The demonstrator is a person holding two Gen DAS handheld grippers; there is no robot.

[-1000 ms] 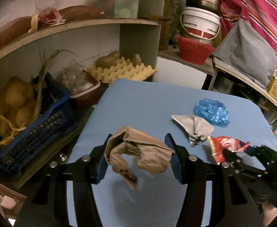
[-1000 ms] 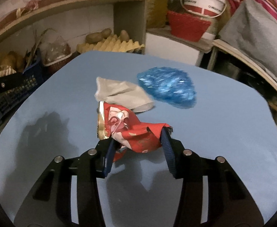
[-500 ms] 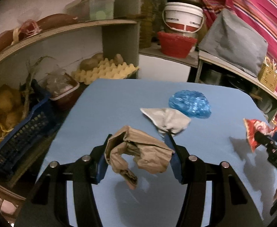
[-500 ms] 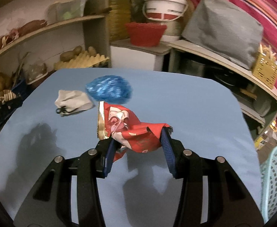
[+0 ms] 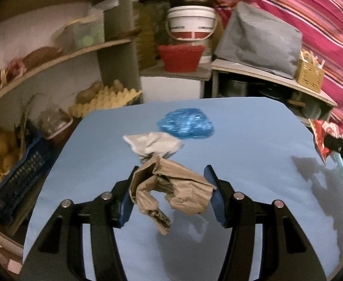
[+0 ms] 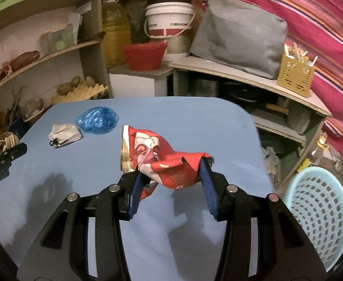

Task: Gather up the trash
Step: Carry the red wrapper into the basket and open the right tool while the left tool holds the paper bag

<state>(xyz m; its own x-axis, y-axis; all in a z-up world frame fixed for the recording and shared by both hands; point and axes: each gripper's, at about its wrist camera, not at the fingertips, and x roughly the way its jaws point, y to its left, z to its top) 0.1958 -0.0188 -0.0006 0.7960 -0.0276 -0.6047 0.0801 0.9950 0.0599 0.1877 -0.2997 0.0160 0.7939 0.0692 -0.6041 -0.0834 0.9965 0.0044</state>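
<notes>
My left gripper (image 5: pixel 171 187) is shut on a crumpled brown paper bag (image 5: pixel 171 187) and holds it above the blue table (image 5: pixel 241 145). My right gripper (image 6: pixel 171 178) is shut on a red snack wrapper (image 6: pixel 157 157), also held above the table (image 6: pixel 78 171). The wrapper shows at the right edge of the left wrist view (image 5: pixel 323 138). A crumpled blue plastic bag (image 5: pixel 186 126) and a grey cloth pouch (image 5: pixel 152 144) lie on the table's far part; both also show in the right wrist view, bag (image 6: pixel 97 120) and pouch (image 6: pixel 63 134). A light-blue basket (image 6: pixel 319 213) stands on the floor right of the table.
Shelves on the left hold potatoes, a yellow egg tray (image 5: pixel 106 98) and a dark blue crate (image 5: pixel 14 180). Behind the table stand a red basket (image 6: pixel 145 55), a white bucket (image 6: pixel 169 20) and a grey covered object (image 6: pixel 239 35). A low shelf (image 6: pixel 288 117) stands at right.
Both grippers have swung to the right with their loads. The right gripper has moved toward the table's right edge, and the light-blue basket has come into its view.
</notes>
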